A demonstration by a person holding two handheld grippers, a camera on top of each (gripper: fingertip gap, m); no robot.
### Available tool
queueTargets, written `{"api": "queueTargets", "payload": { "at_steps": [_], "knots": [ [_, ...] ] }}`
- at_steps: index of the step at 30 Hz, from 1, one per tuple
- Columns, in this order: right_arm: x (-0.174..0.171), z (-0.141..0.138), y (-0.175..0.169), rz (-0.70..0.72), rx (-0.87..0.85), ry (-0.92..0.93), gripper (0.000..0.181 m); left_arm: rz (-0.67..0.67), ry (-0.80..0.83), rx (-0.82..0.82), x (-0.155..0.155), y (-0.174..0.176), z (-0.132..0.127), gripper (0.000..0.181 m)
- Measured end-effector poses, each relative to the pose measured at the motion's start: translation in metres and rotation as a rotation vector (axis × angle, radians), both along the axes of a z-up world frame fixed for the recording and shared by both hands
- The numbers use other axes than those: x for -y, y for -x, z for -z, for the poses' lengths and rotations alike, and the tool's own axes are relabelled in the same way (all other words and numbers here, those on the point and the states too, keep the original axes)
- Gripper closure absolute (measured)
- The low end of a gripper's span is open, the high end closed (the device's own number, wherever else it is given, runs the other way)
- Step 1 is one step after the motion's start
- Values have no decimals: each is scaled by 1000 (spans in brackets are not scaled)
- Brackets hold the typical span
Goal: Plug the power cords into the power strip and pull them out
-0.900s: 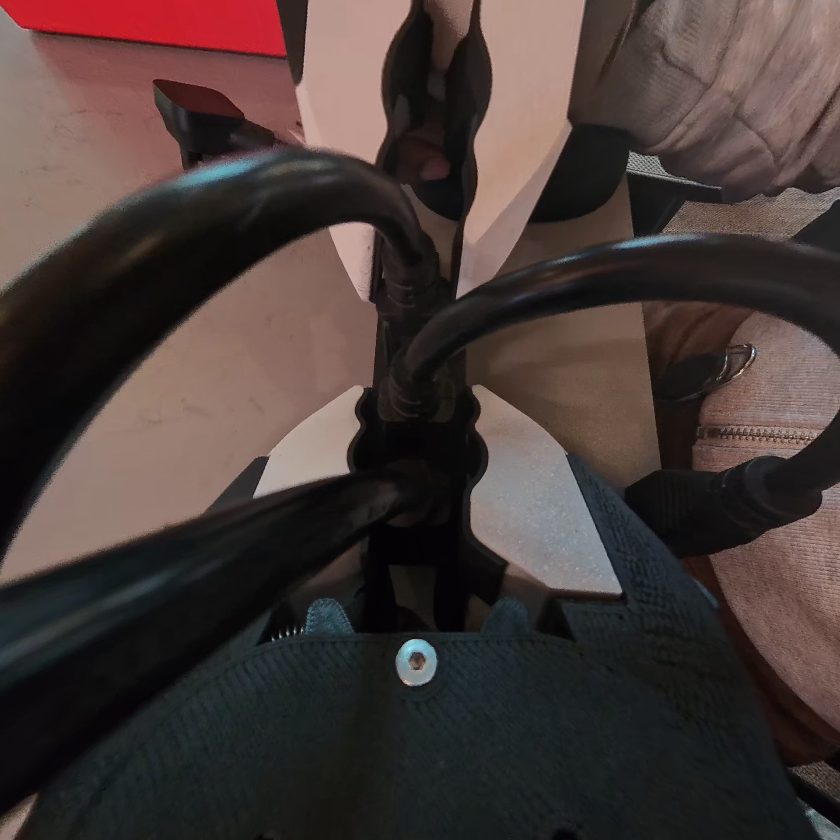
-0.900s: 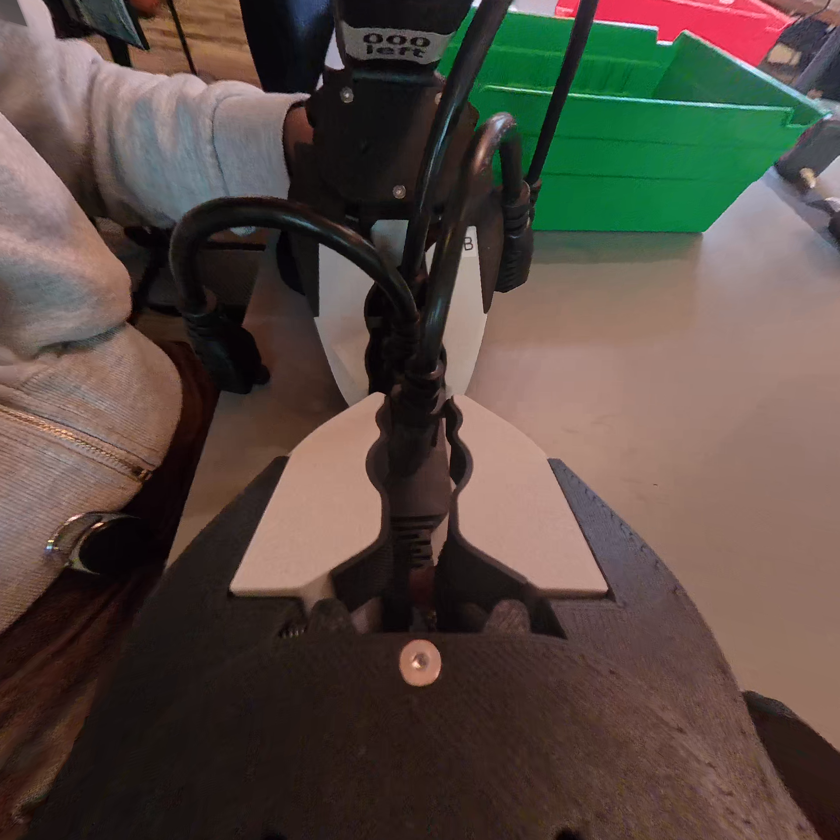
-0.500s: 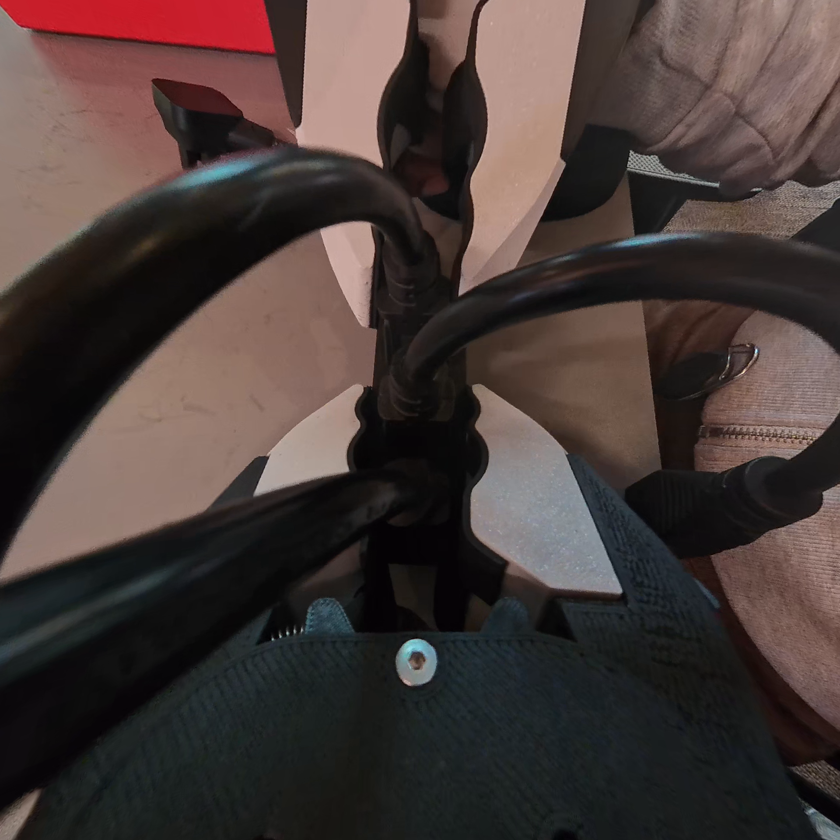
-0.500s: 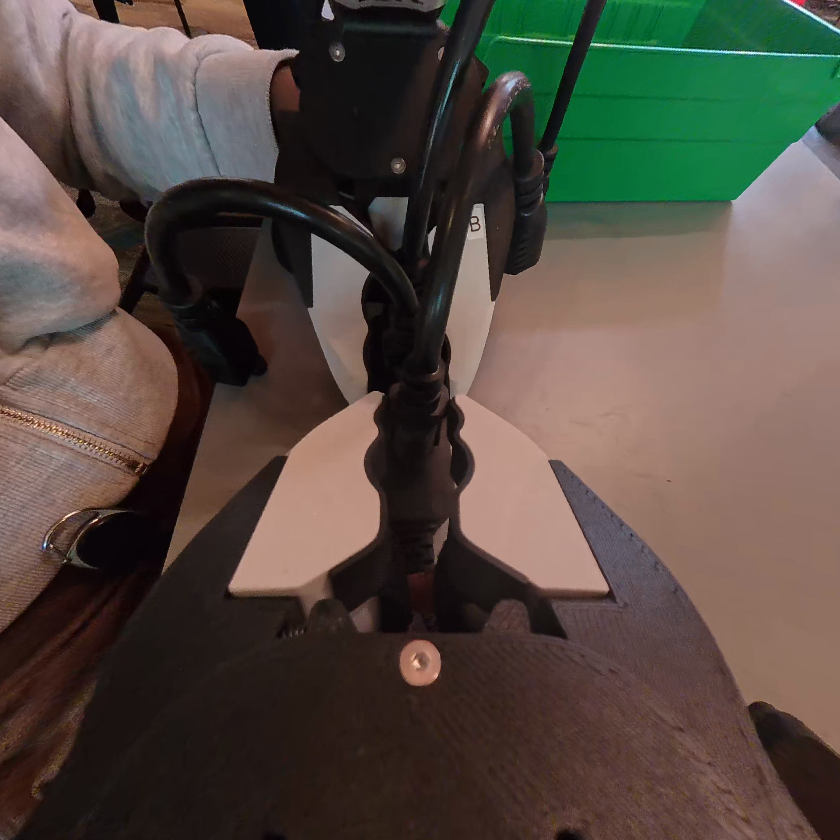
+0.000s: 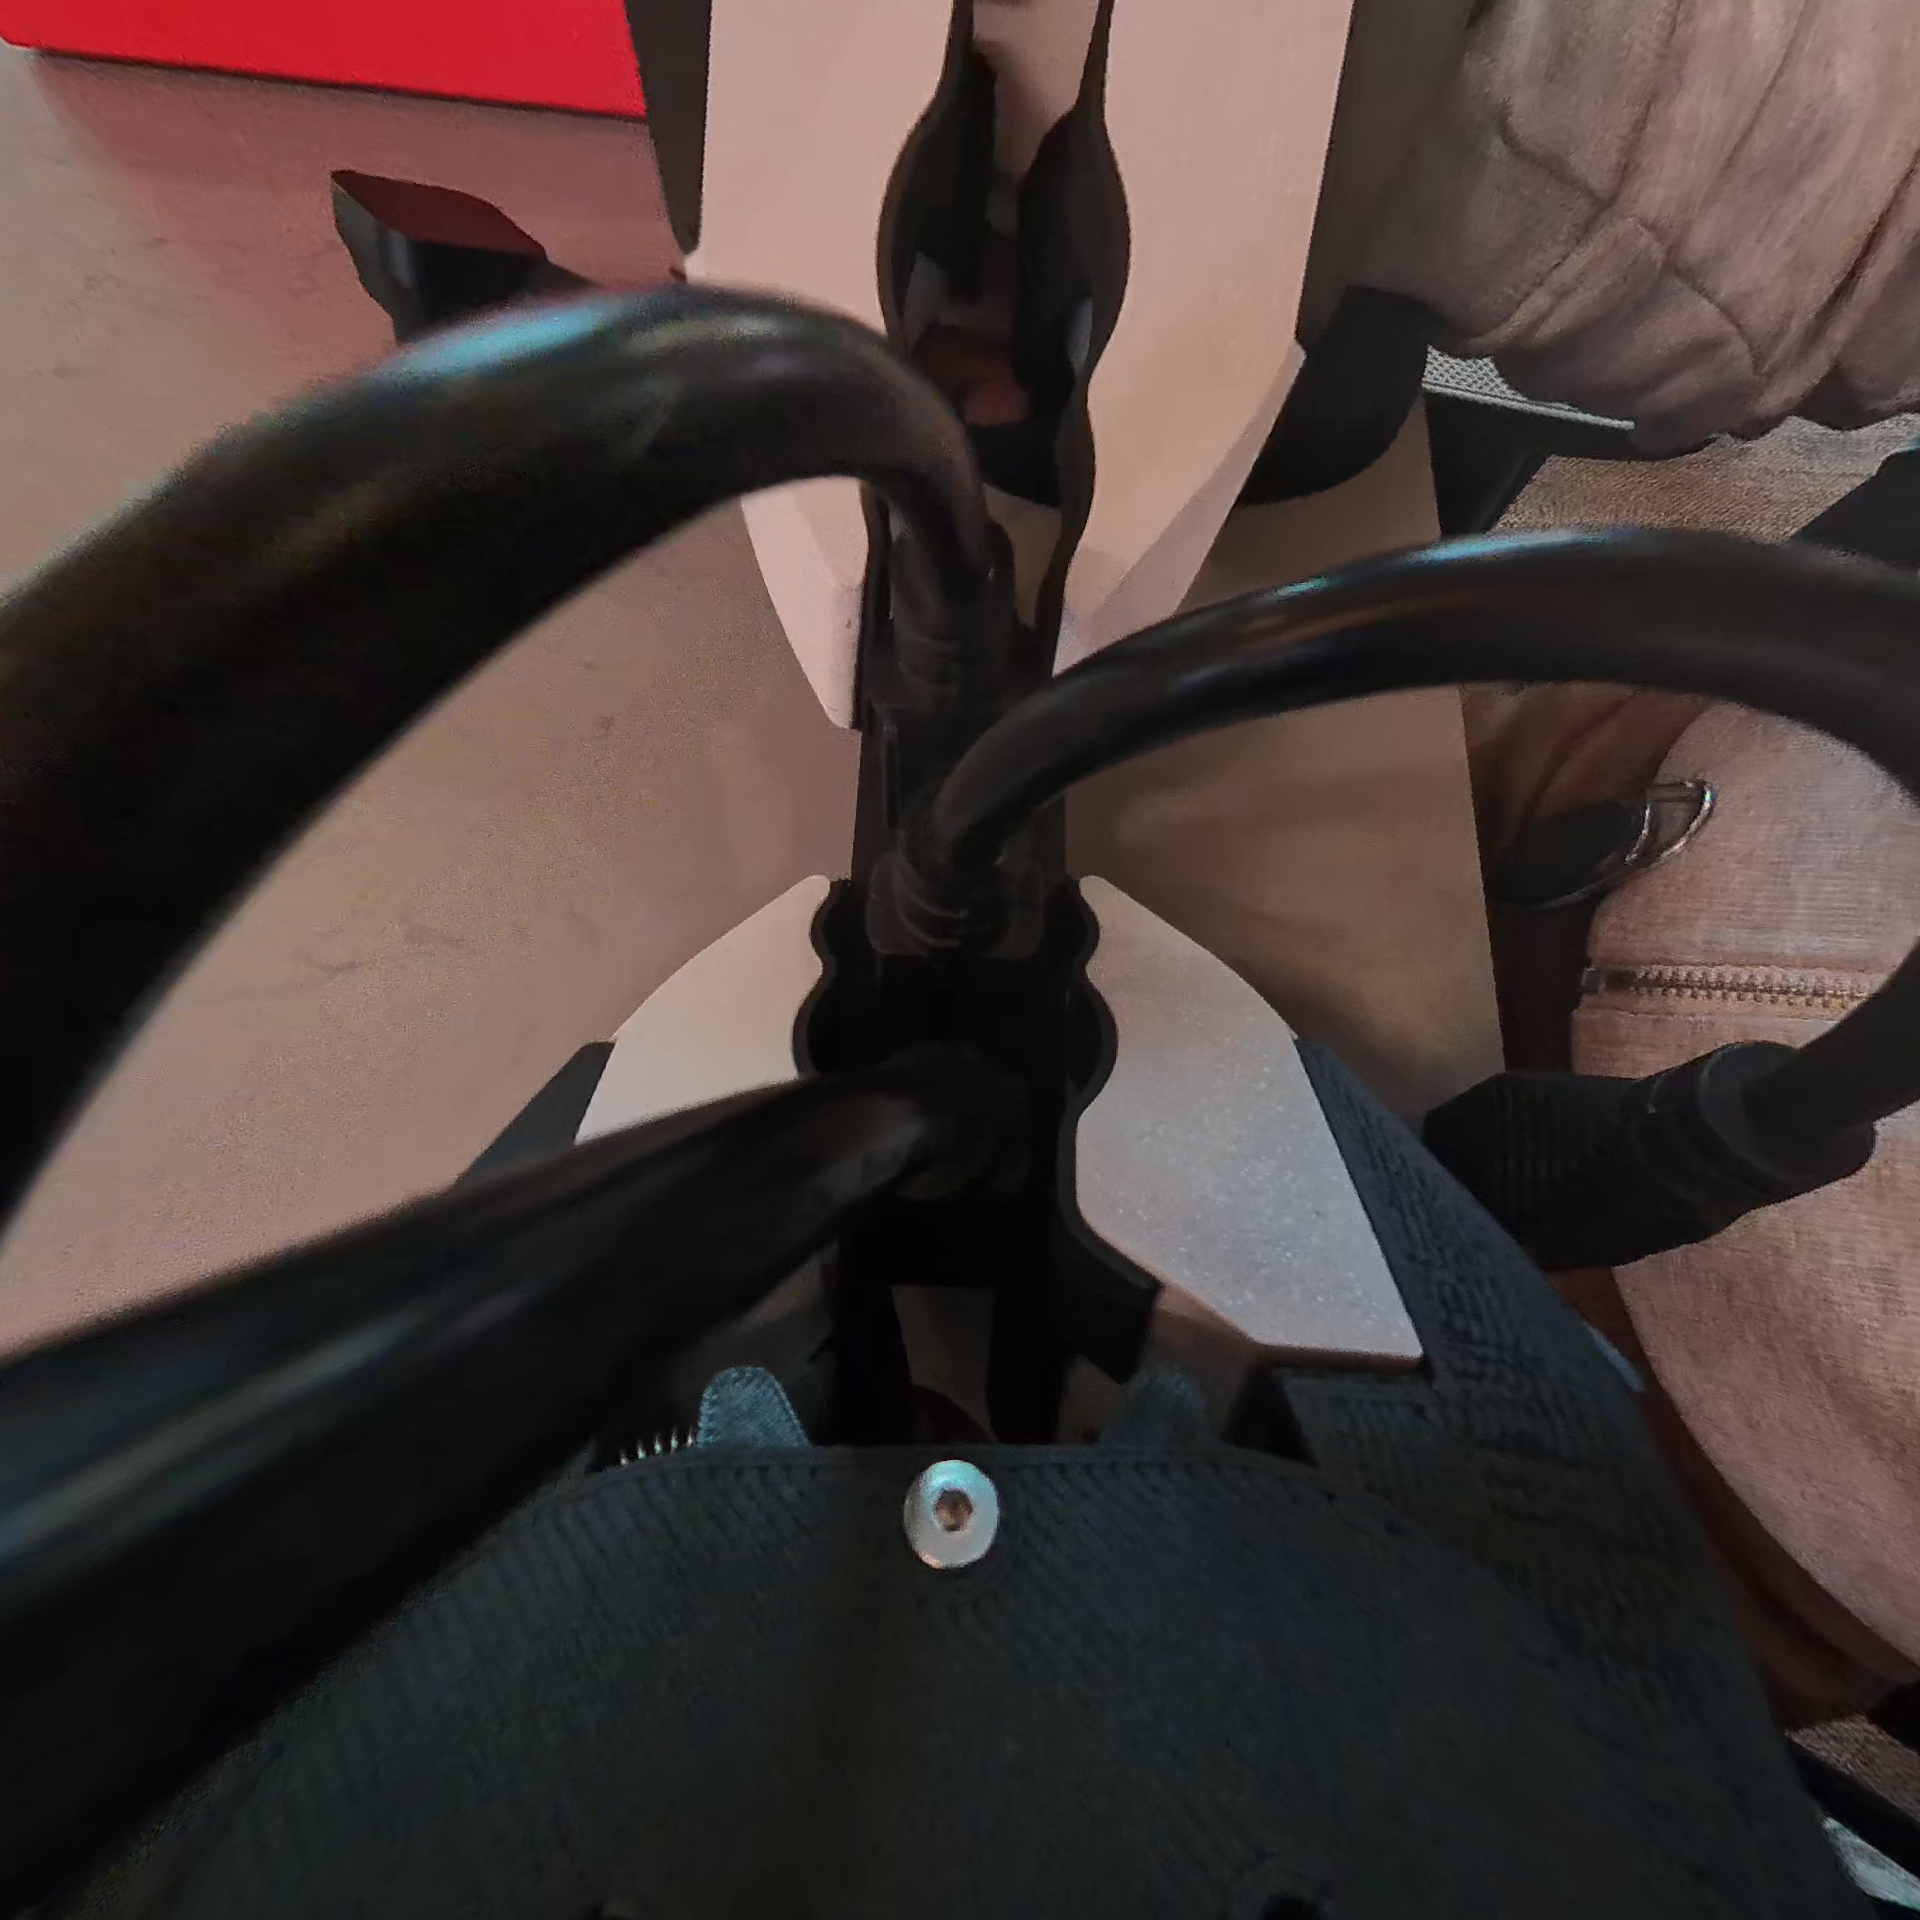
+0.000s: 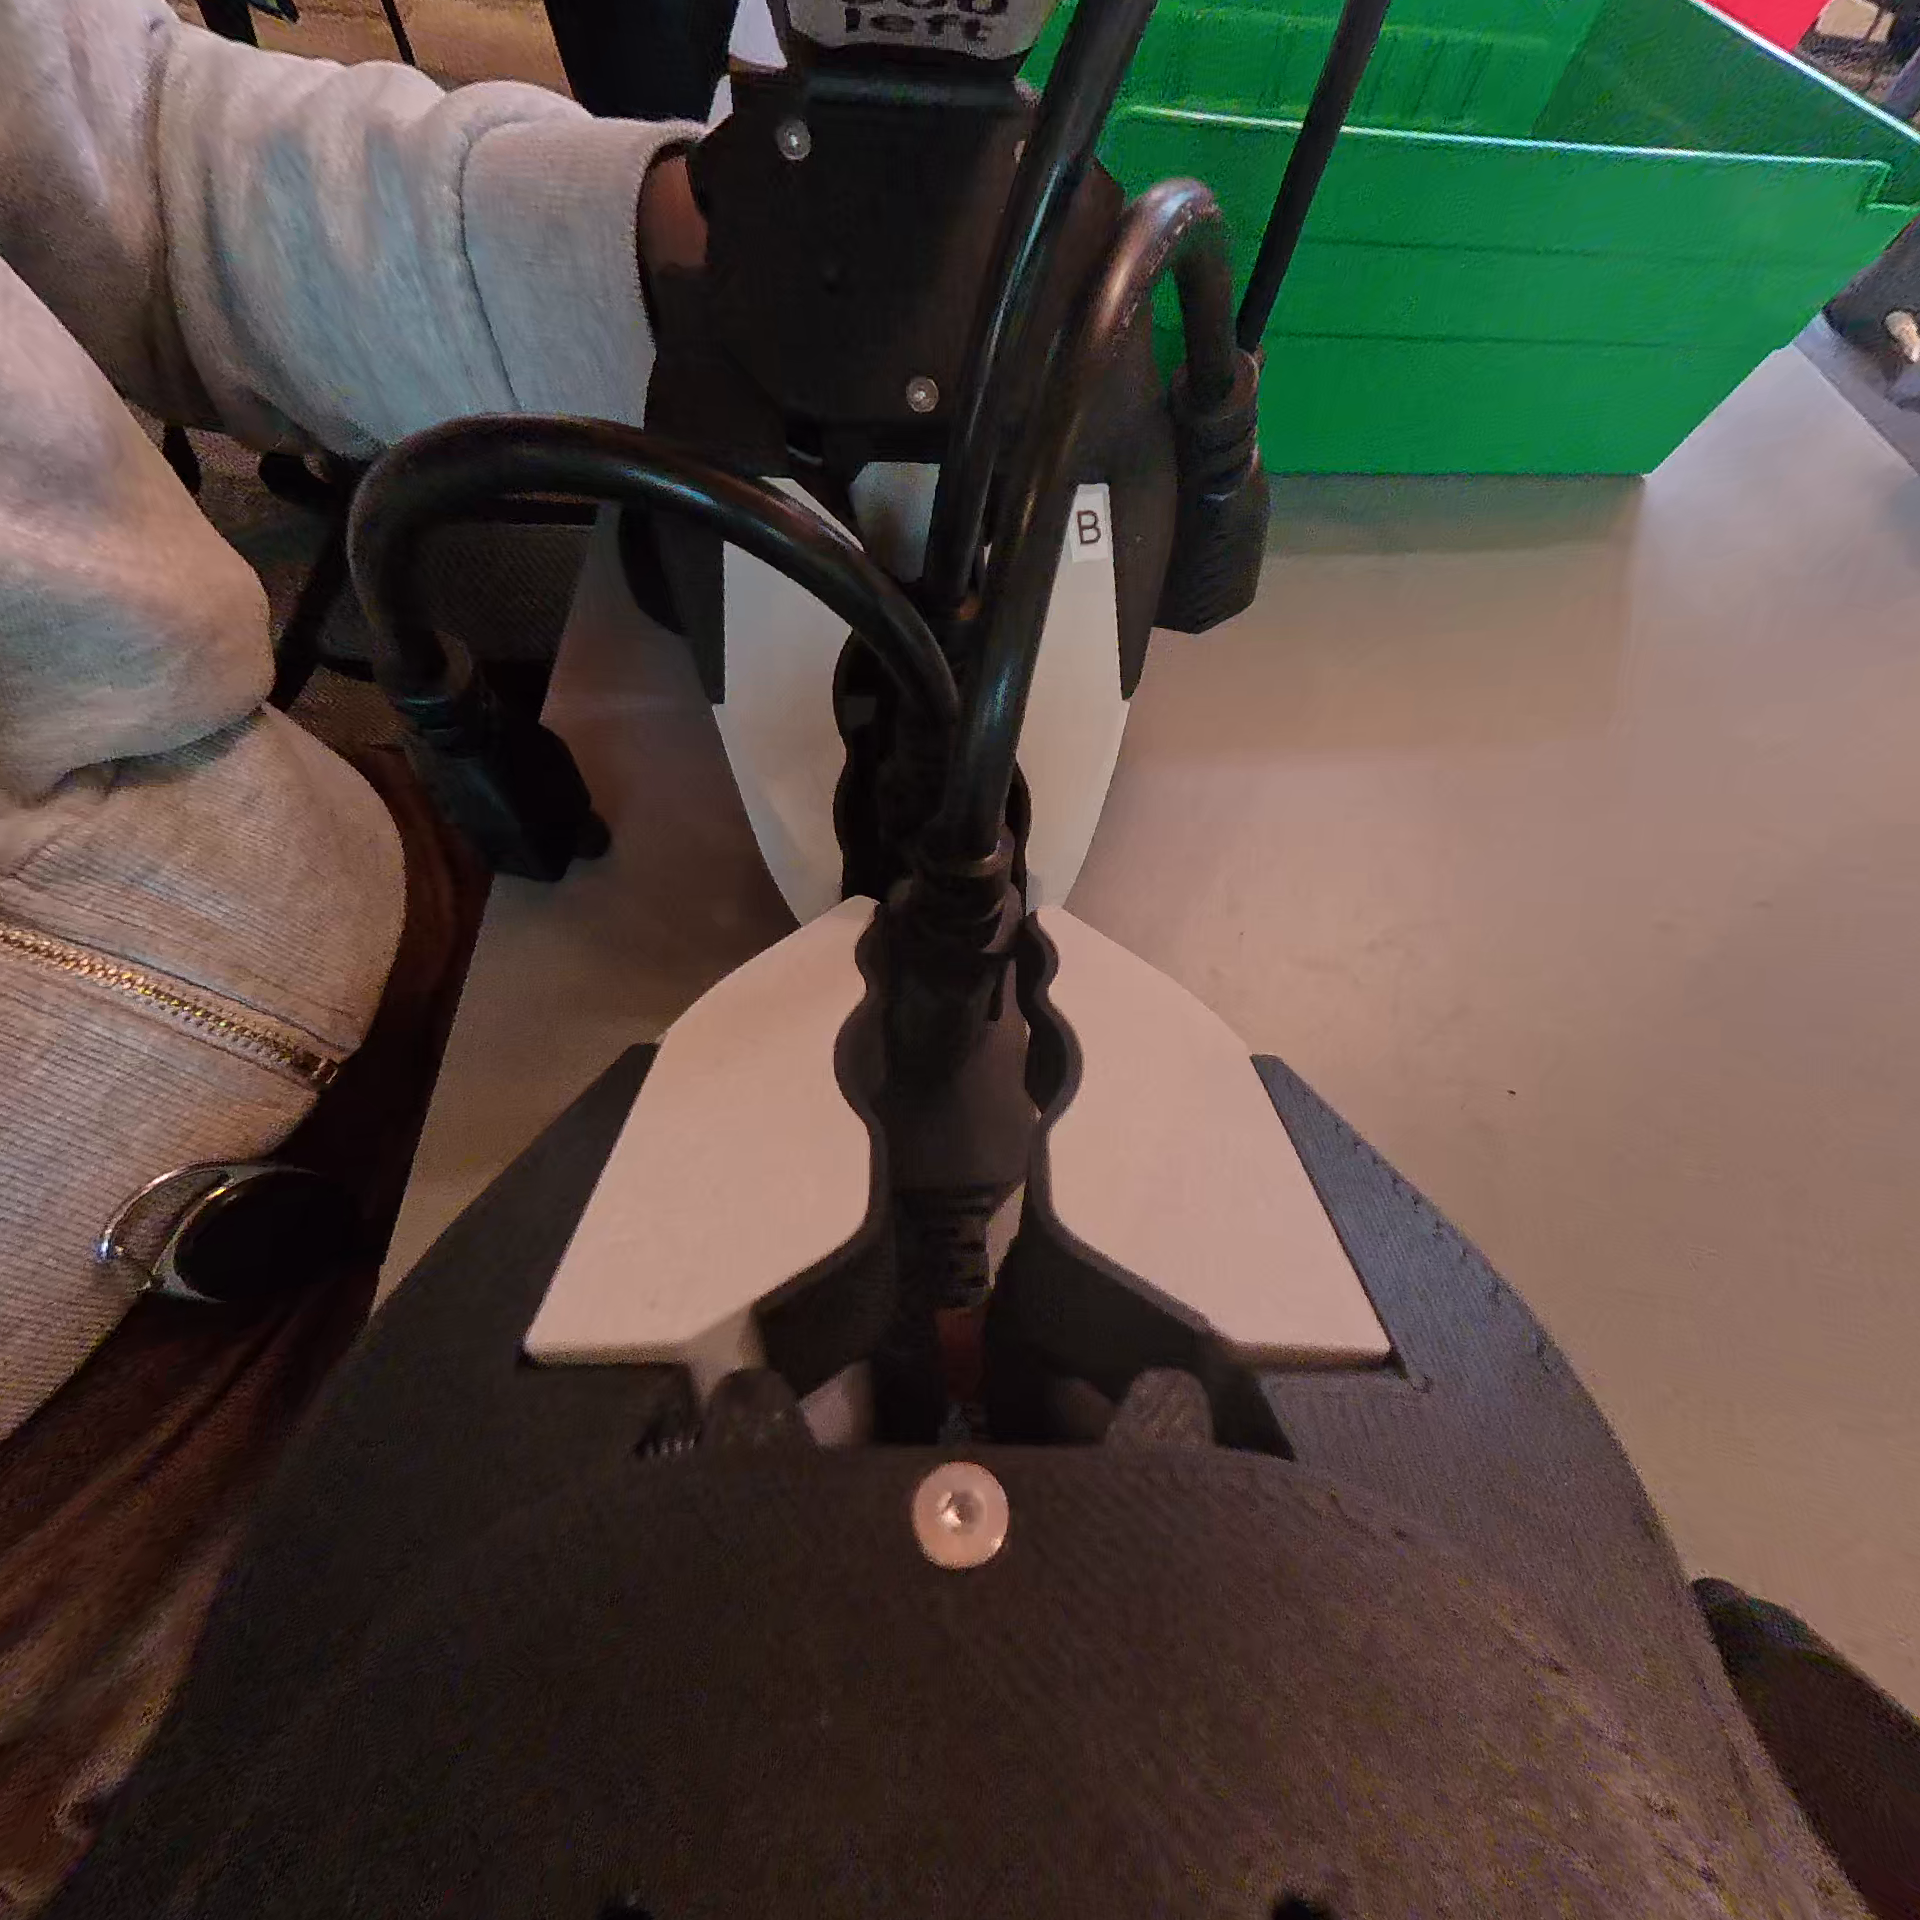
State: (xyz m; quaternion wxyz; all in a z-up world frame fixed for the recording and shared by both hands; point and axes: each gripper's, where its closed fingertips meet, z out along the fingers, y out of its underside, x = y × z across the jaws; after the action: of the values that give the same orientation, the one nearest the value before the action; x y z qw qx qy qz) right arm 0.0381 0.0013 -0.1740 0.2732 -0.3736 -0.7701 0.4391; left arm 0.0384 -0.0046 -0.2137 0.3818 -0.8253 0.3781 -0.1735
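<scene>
Power strip (image 5: 951,1039) at frame centre: your left gripper (image 5: 951,904) clamps it, cords (image 5: 1351,644) seated. Right gripper (image 6: 951,935) pinches one plug (image 6: 951,1101); you judge extraction pending.

A green plastic bin (image 6: 1507,301) stands on the pale surface (image 6: 1507,883). A red box (image 5: 312,52) sits at its far edge. A grey zippered jacket (image 6: 156,935) shows alongside.

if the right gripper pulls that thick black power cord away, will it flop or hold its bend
The thick black power cord probably holds its bend: it arches unsupported between the right gripper and its free plug. That free plug will likely swing. The glossy jacket looks slippery, but the ribbed sleeve between the shut fingers should resist sliding.
</scene>
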Motion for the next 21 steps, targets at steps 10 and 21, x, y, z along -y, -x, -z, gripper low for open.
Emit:
{"api": "queueTargets", "payload": {
  "at_steps": [10,21],
  "knots": [
    [1,-1,1,10,-18,-19,158,2,8,9,1,0,0,139],
    [3,0,2,14,-5,9,157,0,-3,-9,2,1,-1,141]
  ]
}}
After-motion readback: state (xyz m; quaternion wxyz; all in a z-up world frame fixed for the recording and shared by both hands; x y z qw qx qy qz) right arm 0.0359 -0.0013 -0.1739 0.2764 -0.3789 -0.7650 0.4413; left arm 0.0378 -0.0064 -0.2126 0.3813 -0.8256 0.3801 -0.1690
